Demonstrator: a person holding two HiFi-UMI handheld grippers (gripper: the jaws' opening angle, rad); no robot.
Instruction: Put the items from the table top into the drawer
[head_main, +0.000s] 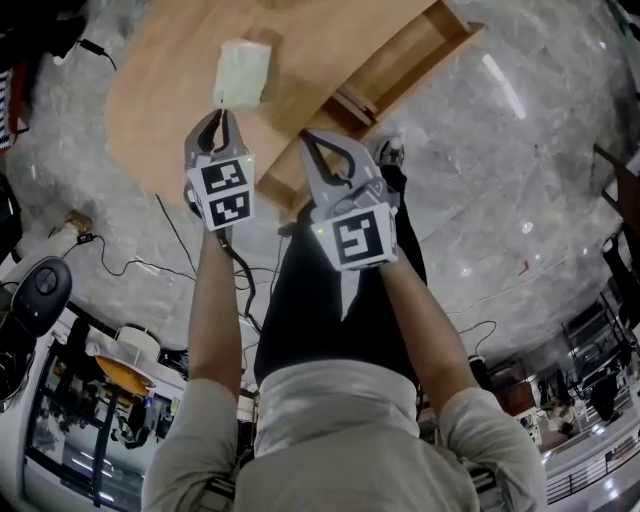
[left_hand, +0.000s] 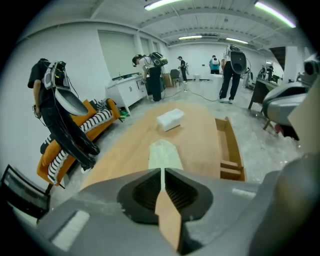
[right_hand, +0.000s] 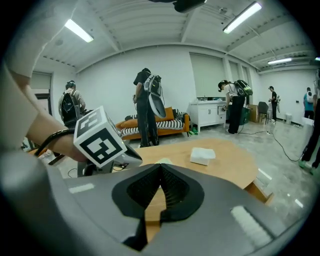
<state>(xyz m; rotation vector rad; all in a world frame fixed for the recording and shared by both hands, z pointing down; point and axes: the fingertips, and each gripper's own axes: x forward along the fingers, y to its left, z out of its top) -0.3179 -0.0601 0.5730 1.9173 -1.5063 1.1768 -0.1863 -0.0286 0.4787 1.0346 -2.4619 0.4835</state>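
Fingers (left_hand: 142, 192) of the left gripper (left_hand: 162, 172) are closed tip to tip with nothing between them, and the right gripper (right_hand: 160, 167) shows the same condition: its pads meet at the tips and hold nothing. In the head view, both units are held over the near edge of the rounded wooden table (head_main: 160, 110), the left gripper (head_main: 222, 114) at 9 o'clock from the right gripper (head_main: 312, 140), each carrying its marker cube. A pale green pouch (head_main: 240, 72) lies flat on the table top at 12 o'clock from the left gripper, just beyond its tips and apart from them; the left gripper view places this pouch (left_hand: 165, 154) directly ahead of the closed jaws. Farther along the same 12 o'clock line rests a white pack (left_hand: 170, 119), possibly tissues or folded cloth, though the view is too coarse to settle it. The right gripper view shows that white pack (right_hand: 202, 155) at 1 o'clock from its jaws. The drawer (head_main: 410, 50) stands pulled open at the table's side, at 1 o'clock from the right gripper; in the left gripper view the drawer (left_hand: 229, 145) sits at 2 o'clock, and its visible part contains no item. Both items are on the table top, outside the drawer.
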